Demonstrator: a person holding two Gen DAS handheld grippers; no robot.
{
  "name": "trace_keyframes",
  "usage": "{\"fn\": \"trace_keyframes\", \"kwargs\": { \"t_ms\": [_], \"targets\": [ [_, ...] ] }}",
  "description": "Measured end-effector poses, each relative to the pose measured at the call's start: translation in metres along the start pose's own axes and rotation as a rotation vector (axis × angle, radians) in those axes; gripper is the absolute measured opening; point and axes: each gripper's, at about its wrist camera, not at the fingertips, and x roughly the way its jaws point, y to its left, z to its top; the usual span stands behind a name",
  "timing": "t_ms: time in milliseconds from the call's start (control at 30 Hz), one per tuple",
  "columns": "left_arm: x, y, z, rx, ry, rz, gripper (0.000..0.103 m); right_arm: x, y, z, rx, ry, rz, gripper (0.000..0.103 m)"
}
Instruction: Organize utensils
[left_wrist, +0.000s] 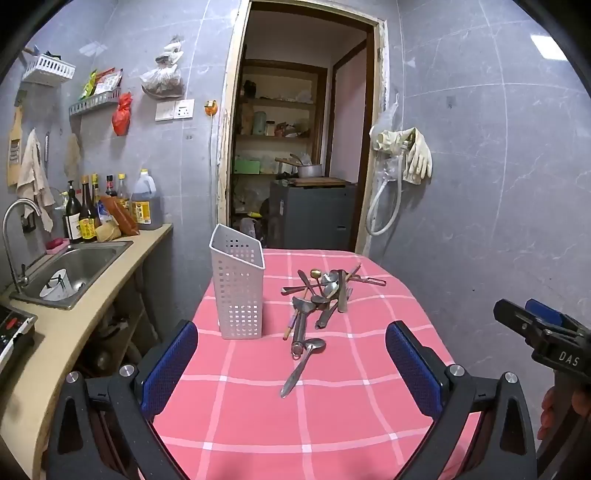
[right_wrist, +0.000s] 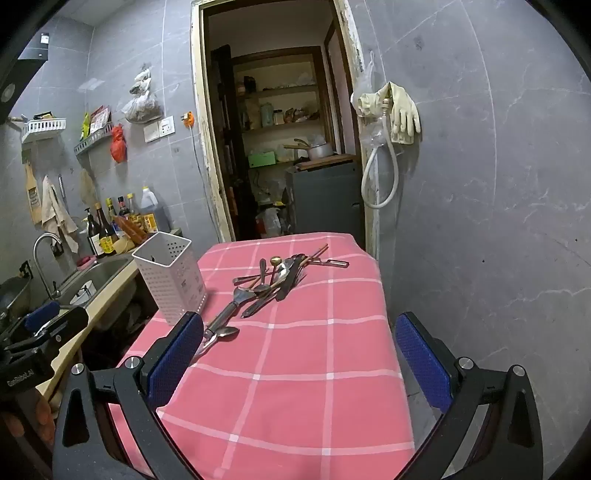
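A table covered by a pink checked cloth (left_wrist: 332, 424) carries the task's things. A white perforated utensil holder (left_wrist: 239, 288) stands upright near the table's left edge, towards the far side. A pile of metal utensils (left_wrist: 325, 291) lies heaped beside it near the middle of the far half; a single spoon (left_wrist: 303, 363) lies apart from the pile, nearer the table's near edge.

The left gripper (left_wrist: 291, 365) hangs over the near part of the table with its blue-padded fingers (left_wrist: 170, 365) spread wide apart and nothing between the pads; the holder and pile lie ahead of the fingertips, untouched. The right gripper (right_wrist: 299, 354) is likewise spread wide and empty, over the near right part of the table; the single spoon lies just beyond its left fingertip, the pile farther ahead.
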Motion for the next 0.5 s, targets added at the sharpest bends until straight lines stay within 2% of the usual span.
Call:
{"fn": "trace_keyframes", "kwargs": {
  "t_ms": [500],
  "targets": [
    [0.0062, -0.0043, -0.0021, -0.003, 0.005, 0.000, 0.102, 0.0007, 0.0030, -0.0001, -0.002, -0.008, 0.000, 0.102]
  ]
}}
